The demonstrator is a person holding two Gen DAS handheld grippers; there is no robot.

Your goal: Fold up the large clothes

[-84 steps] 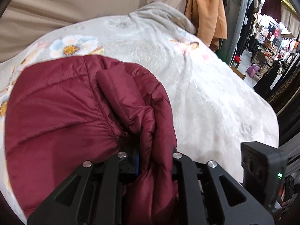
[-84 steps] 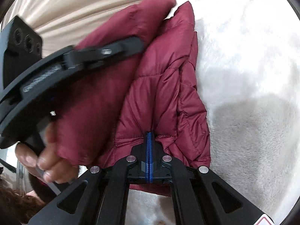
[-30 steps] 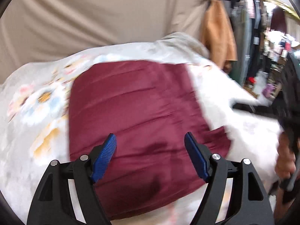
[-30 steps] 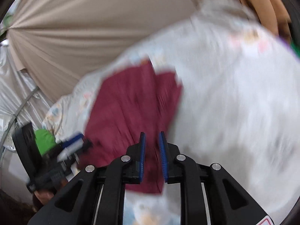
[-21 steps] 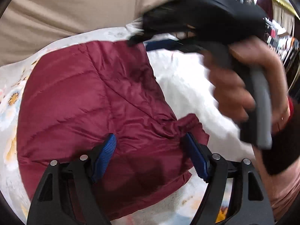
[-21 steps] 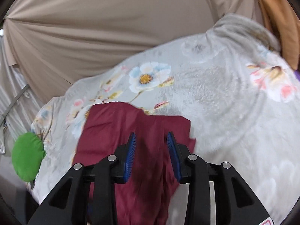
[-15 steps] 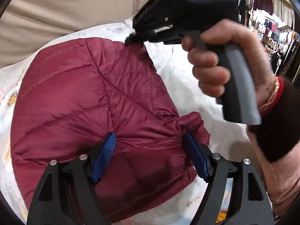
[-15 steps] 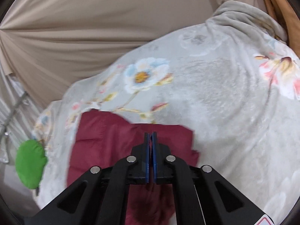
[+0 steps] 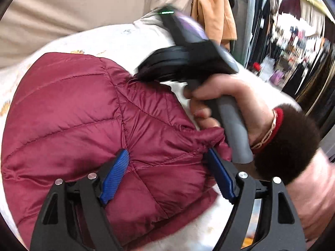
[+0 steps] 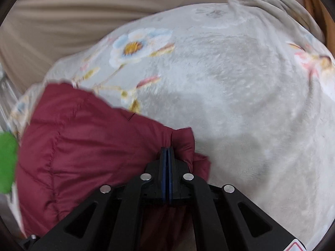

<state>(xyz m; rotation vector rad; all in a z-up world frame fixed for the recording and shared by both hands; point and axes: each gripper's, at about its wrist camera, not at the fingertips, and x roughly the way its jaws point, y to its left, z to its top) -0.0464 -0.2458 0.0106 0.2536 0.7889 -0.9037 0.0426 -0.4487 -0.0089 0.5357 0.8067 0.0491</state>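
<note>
Left wrist view: the left hand-held gripper (image 9: 167, 171) stood with its blue pads wide apart, straddling the near part of a maroon quilted jacket (image 9: 79, 121). The left pad (image 9: 115, 175) lay against the fabric; the right pad (image 9: 219, 175) sat at the jacket's gathered right edge. Neither pad pinched the cloth. The jacket lay folded on a pale floral blanket (image 9: 125, 39), covering most of the blanket's left and near portion. The right hand-held gripper (image 9: 144, 74) came in from the right side, its tips at the jacket's far right edge, gripped by the person's right hand (image 9: 222, 102), which wore a red bracelet (image 9: 274, 123) and a dark fuzzy cuff (image 9: 289, 144). Behind the blanket hung a beige curtain (image 9: 73, 6) and an orange garment (image 9: 213, 10); racks of clothing at far right were blurred.

Right wrist view: the right hand-held gripper (image 10: 166, 152) had its blue pads nearly together, clamped on a bunched edge of the jacket (image 10: 83, 146), and the jaws were easing open slightly. The jacket occupied the near left part of the blanket (image 10: 230, 83); the rest of the blanket lay bare, printed with a blue-and-yellow flower (image 10: 136, 44). A green object (image 10: 6, 161) showed at the left edge, too blurred to identify.
</note>
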